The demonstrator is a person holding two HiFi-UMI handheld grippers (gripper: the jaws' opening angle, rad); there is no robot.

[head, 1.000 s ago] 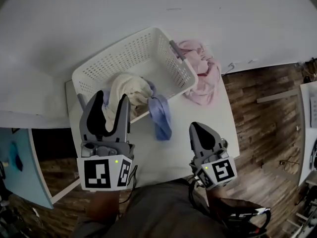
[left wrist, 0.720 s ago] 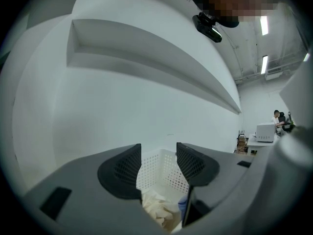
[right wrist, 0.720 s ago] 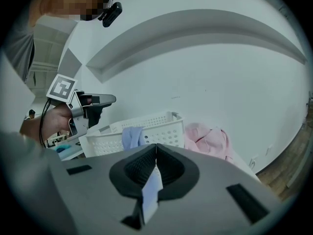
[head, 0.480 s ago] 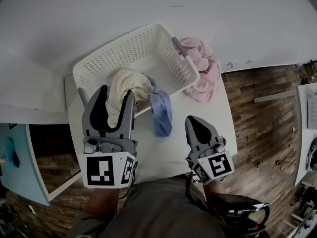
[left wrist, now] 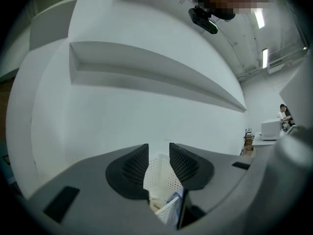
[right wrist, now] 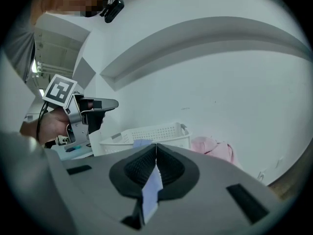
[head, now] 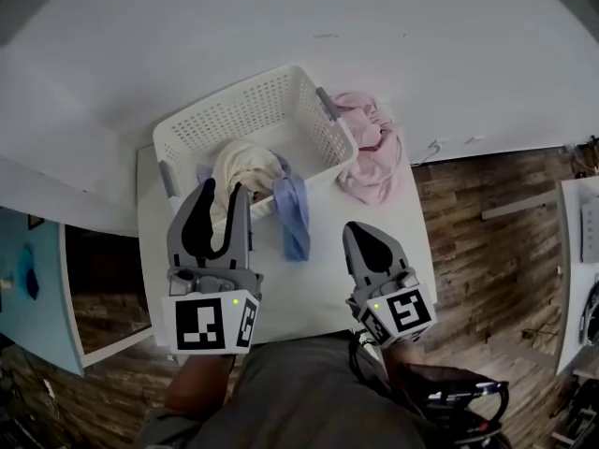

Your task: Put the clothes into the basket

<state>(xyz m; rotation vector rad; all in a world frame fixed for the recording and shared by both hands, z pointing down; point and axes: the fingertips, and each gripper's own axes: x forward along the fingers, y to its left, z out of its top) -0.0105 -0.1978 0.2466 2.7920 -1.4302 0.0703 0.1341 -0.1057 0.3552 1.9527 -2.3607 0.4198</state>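
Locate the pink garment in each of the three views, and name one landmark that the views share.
Head view: the pink garment lies upper right of centre, beside the right end of the white basket.
Left gripper view: not in it; the basket shows low at centre.
Right gripper view: right of centre, just past the basket's right end.
Shared landmark: the white basket.
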